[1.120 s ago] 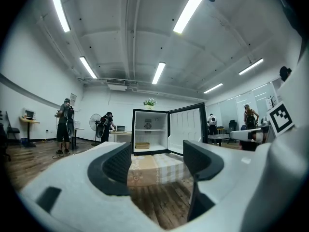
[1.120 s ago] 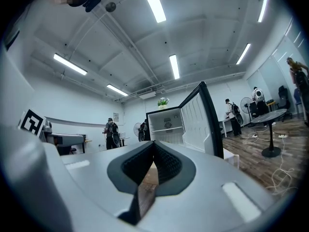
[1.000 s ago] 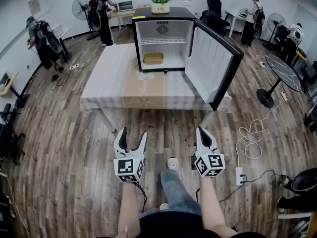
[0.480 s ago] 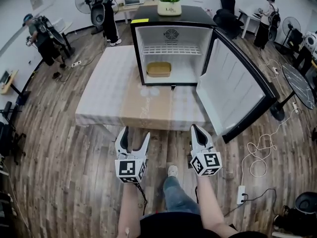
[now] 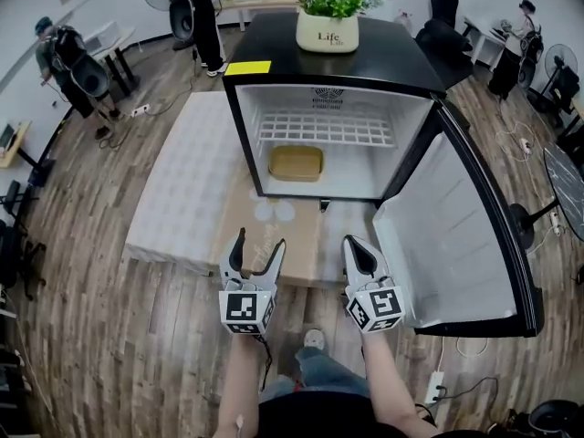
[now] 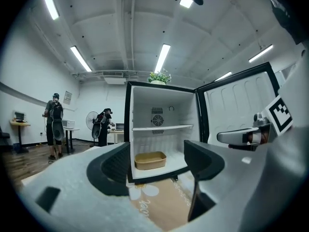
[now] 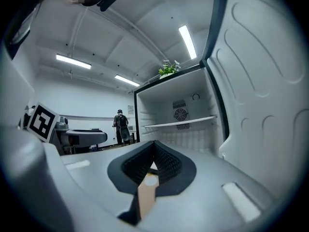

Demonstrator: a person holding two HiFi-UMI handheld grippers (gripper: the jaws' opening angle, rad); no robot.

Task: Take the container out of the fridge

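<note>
A shallow tan container (image 5: 295, 162) lies on the floor of the open black fridge (image 5: 239, 144), under the wire shelf (image 5: 324, 128). In the left gripper view the container (image 6: 150, 160) shows straight ahead between the jaws. My left gripper (image 5: 258, 243) is open and empty, over the near edge of the table, well short of the fridge. My right gripper (image 5: 350, 242) is shut on nothing, beside the fridge door's inner face. The left gripper (image 6: 157, 153) and the right gripper (image 7: 154, 152) both point into the fridge.
The fridge door (image 5: 456, 235) stands swung open to the right, close by my right gripper. A potted plant (image 5: 330, 27) sits on the fridge top. The fridge stands on a cloth-covered table (image 5: 187, 190). People (image 5: 64, 62) stand far off at the back left.
Both grippers and the head have moved forward to the table's near edge; the fridge and container loom much larger. The jaws stay as they were, left open, right shut.
</note>
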